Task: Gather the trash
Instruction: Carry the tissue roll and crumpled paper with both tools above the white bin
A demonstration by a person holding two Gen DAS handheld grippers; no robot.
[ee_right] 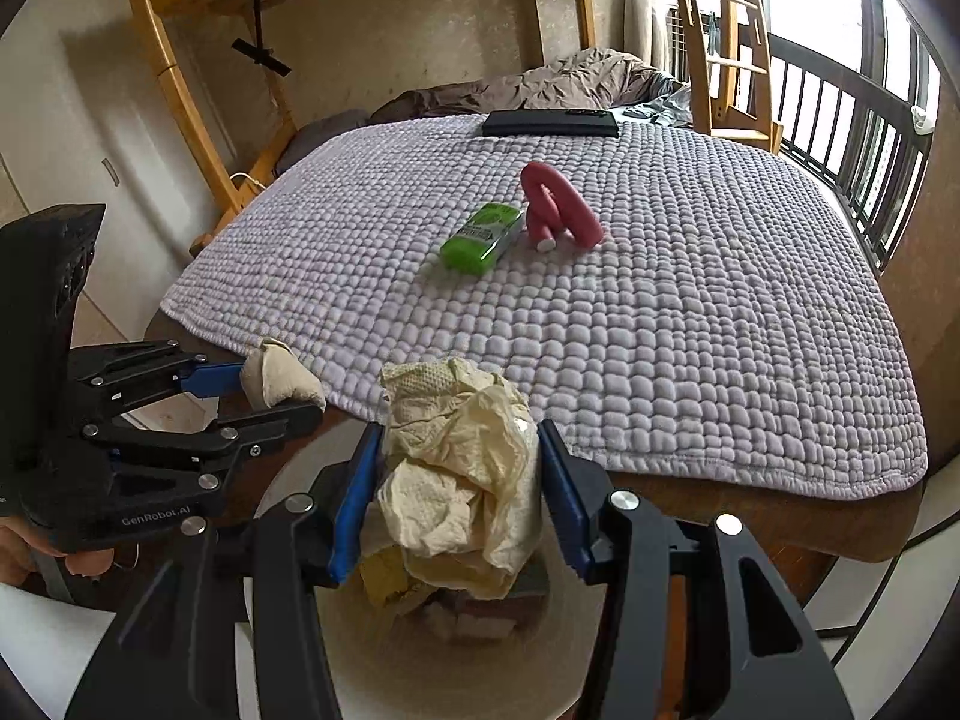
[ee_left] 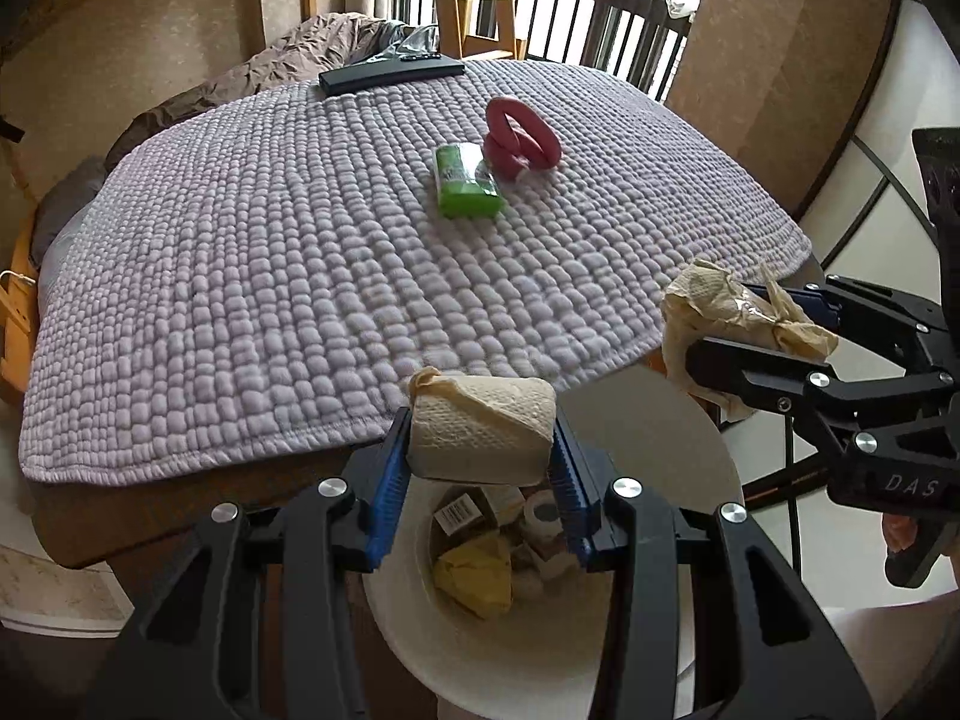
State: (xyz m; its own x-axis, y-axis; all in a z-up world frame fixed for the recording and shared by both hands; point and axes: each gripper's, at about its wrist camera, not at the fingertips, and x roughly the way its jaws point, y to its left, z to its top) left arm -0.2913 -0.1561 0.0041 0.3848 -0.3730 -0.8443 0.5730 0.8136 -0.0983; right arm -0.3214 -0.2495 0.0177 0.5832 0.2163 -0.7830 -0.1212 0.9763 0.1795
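- Beige paper towel wad [ee_left: 480,429] pinched between the blue pads of the left gripper [ee_left: 483,468], jaws narrow and pressing both its sides; held above the open mouth of the white bin [ee_left: 540,648].
- Inside the bin: yellow wrapper [ee_left: 474,576], small cartons and rolls already dropped.
- Further right, crumpled yellowish tissue bundle [ee_right: 462,480] clamped by the right gripper [ee_right: 459,492], jaws narrow on it, hanging over the same bin's rim [ee_right: 336,654].
- On the lilac quilted cover [ee_left: 270,300], well apart from both grippers: green packet [ee_left: 467,180] just beside a pink looped thing [ee_left: 519,141]; dark flat bar [ee_left: 390,75] at the far edge.
- Step in hand, by judgement: drop-off of 2 pieces of trash.
- Next move calls for: wad centred over the opening, jaws spread to release, 1 gripper at a time to avoid a clash; then back to the cover for the green packet, if trash.
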